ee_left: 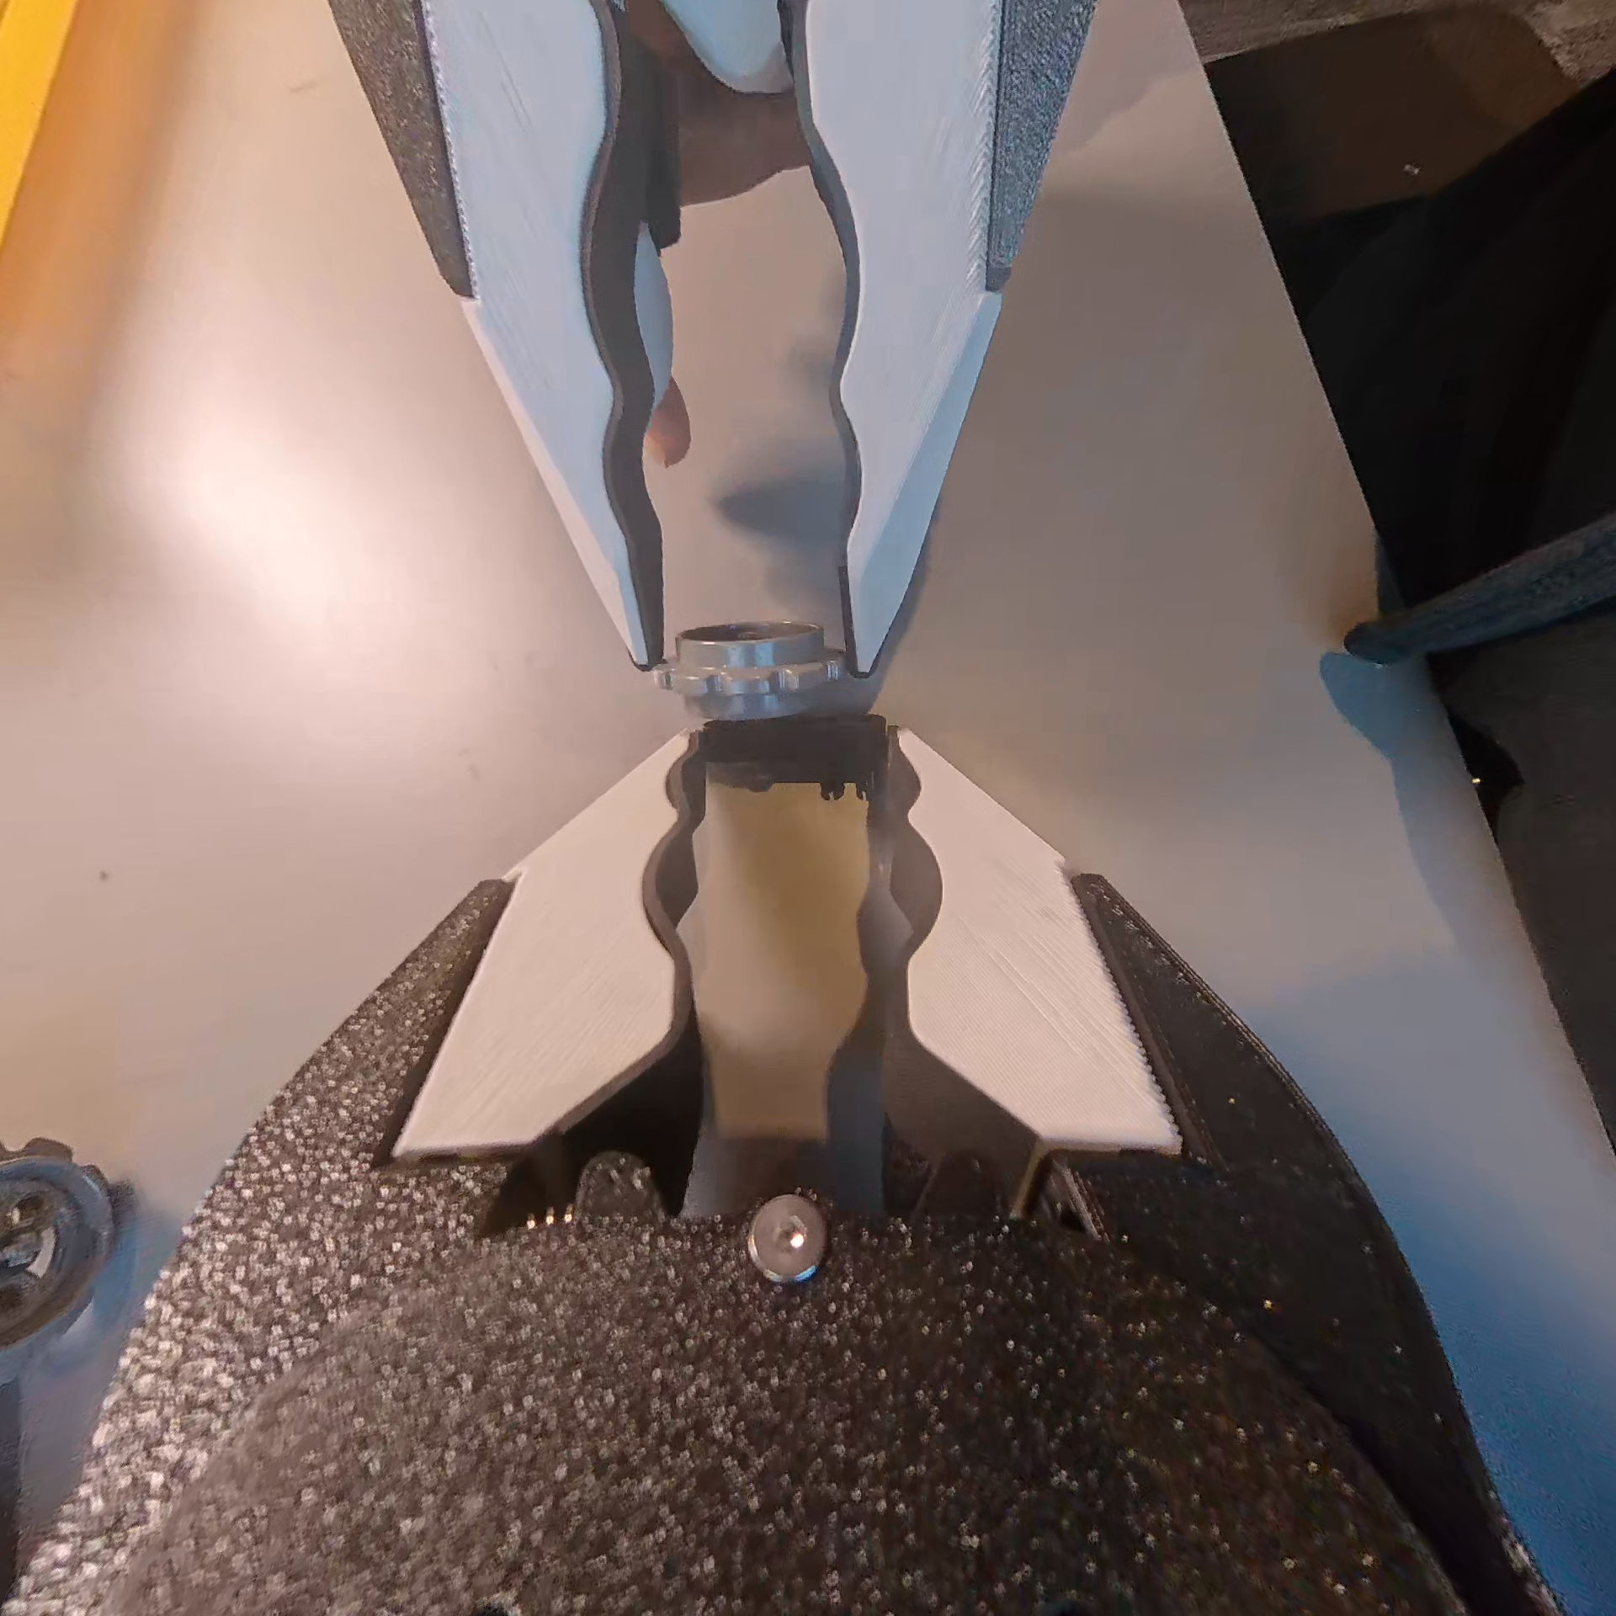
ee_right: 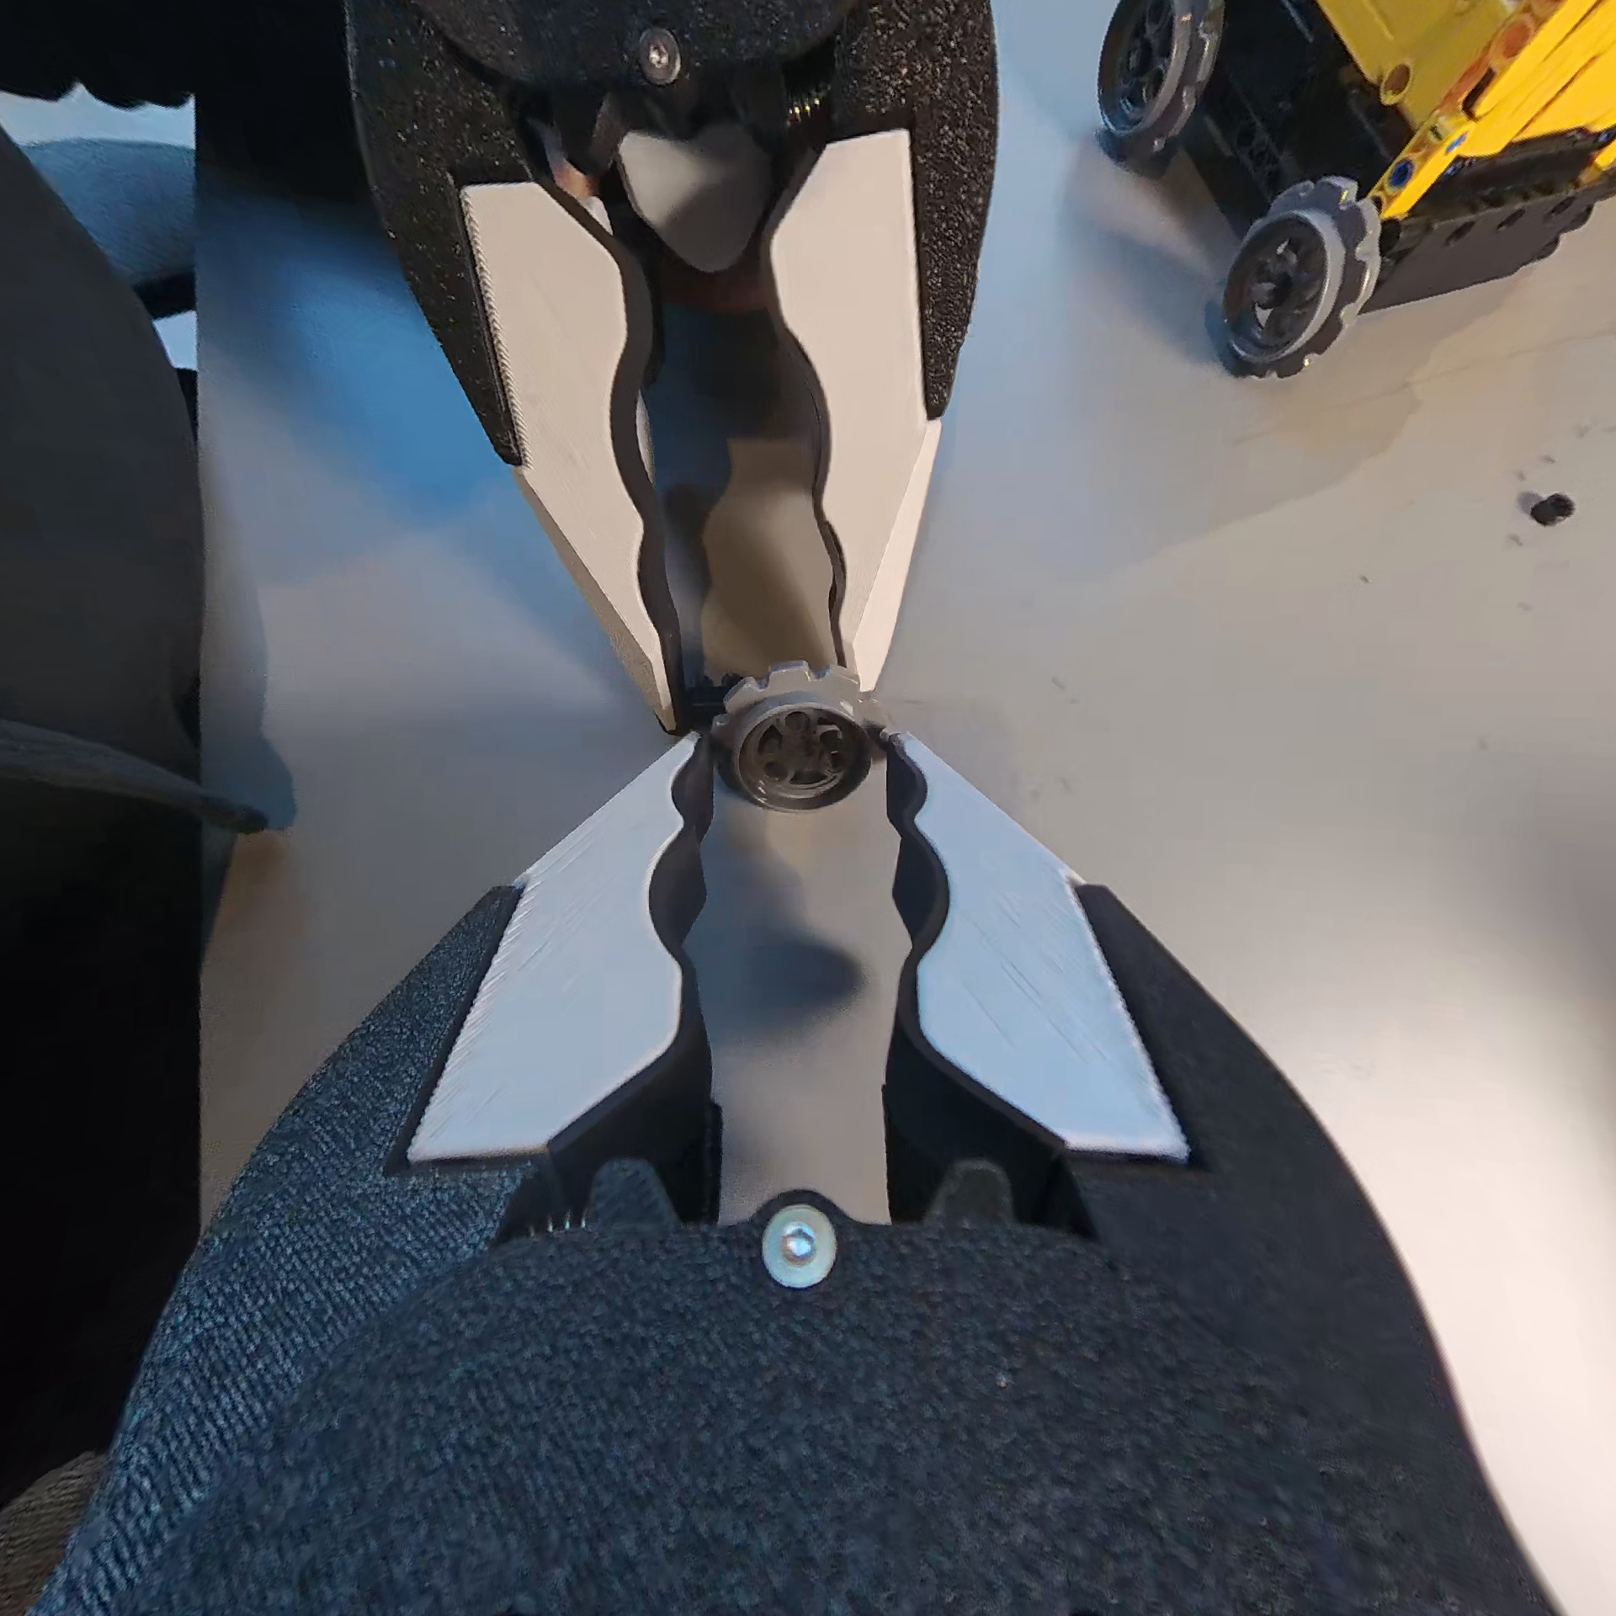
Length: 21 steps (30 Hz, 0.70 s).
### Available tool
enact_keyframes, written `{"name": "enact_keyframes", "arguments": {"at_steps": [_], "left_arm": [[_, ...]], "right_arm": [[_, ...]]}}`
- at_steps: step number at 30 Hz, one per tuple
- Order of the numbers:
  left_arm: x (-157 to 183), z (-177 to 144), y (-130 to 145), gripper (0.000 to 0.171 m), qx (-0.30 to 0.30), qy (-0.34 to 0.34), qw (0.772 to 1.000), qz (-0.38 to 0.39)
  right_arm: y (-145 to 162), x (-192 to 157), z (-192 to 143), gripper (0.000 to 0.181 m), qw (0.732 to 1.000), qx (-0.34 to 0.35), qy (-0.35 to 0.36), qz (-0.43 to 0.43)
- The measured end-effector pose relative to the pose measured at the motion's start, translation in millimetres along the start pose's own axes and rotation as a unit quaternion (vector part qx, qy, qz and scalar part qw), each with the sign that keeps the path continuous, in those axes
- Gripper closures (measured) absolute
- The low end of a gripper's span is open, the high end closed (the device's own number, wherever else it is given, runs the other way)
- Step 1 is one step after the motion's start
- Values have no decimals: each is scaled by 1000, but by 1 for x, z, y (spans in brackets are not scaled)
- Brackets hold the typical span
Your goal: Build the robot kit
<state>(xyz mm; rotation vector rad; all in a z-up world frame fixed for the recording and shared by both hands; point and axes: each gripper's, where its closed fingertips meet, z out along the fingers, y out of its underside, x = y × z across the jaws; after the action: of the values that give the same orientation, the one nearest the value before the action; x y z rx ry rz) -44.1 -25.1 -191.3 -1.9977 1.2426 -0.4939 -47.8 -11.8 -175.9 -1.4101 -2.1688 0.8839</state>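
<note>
The left claw (ee_left: pixel 796 734) is pinching a small black part (ee_left: pixel 787 756) between its fingertips; the part is spanning the gap from tip to tip. Directly ahead of it, the right claw (ee_right: pixel 797 748) is gripping a grey wheel (ee_right: pixel 791 756) by its rim, one tip on each side. The two claws are facing each other tip to tip, and the wheel is sitting just beside the black part. Whether the two are touching or already pushed together cannot be told.

Both pieces are being held above the white table (ee_right: pixel 1224 787), judging by the soft shadow below them, near the table edge that borders the dark area.

The wheel's axis is lying along the line joining the two claws. Its open spoked face is pointing back toward the right wrist camera, while its toothed flange is pointing toward the left claw and the black part.

Toward the far right corner of the table, a yellow and black toy vehicle (ee_right: pixel 1487 114) is resting with at least two matching wheels fitted – the nearer one (ee_right: pixel 1294 289) is showing its toothed rim. A small dark piece (ee_right: pixel 1552 507) is lying loose on the table, well apart.
</note>
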Motion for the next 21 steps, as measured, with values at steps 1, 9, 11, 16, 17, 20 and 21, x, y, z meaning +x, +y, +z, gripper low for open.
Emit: {"name": "enact_keyframes", "arguments": {"at_steps": [1,9,11,16,17,20,21], "left_arm": [[0,0,0,133,1,0,1000,0],[0,1,0,133,0,1,1000,3],[-1,-1,0,128,3,0,1000,0],[-4,-9,-8,125,35,1,999,-16],[-4,-9,-9,124,35,1,999,-18],[-3,-5,-8,120,27,4,1000,-15],[-3,-3,-9,119,27,3,1000,-13]], "right_arm": [[-1,0,-1,142,1000,2,3,-7],[-2,0,-3,142,999,-8,3,-31],[-2,-1,-4,142,999,-8,0,-32],[1,2,-9,142,997,24,5,-70],[2,3,-11,142,996,42,6,-80],[4,7,-16,142,994,90,3,-64],[3,6,-18,142,992,105,1,-64]]}}
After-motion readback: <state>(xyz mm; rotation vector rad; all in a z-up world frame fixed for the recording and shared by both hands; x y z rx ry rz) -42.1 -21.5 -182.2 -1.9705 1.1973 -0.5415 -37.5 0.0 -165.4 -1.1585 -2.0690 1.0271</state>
